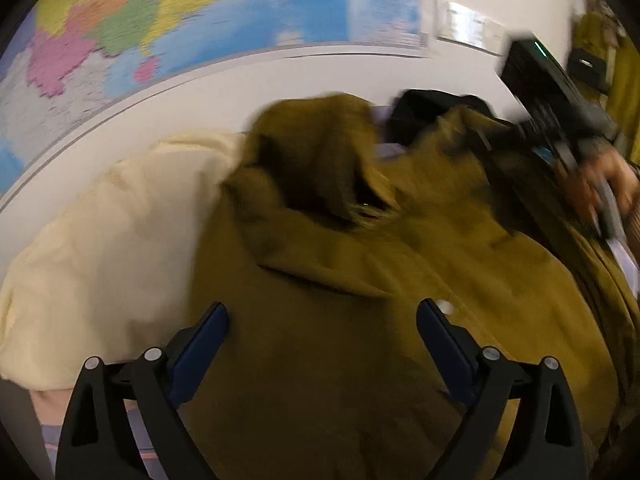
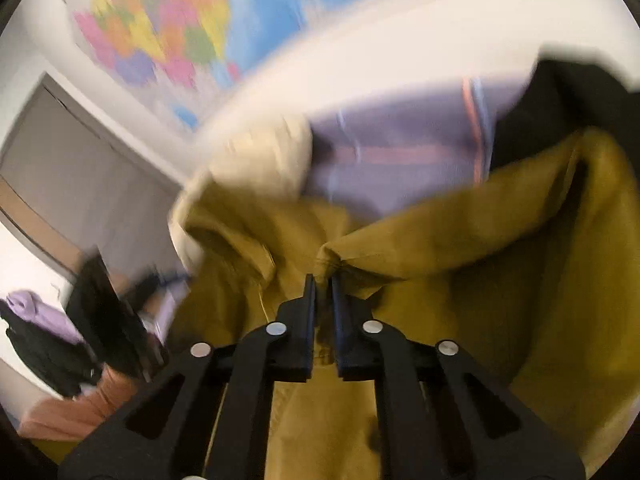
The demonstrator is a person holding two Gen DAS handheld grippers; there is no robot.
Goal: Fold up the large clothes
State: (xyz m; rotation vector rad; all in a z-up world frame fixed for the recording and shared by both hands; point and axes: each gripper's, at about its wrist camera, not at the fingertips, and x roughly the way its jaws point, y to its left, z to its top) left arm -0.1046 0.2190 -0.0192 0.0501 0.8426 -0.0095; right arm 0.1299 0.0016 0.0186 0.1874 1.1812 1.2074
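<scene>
While the olive-green jacket (image 1: 340, 360) lies spread and rumpled across the middle of the surface, partly over a cream garment (image 1: 108, 248), the right gripper (image 2: 323, 284) clenches a bunched fold of it between both fingers. Over the jacket the left gripper (image 1: 322, 316) hovers with jaws spread wide, grasping nothing. Beyond lie lilac striped cloth (image 2: 400, 148) and a wall map (image 1: 160, 20).

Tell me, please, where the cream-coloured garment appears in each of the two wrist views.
Left wrist view: the cream garment fills the left middle, beside the olive jacket.
Right wrist view: it lies above centre, behind the jacket's bunched edge.
Shared landmark: the coloured wall map, at the top left in both views.
</scene>
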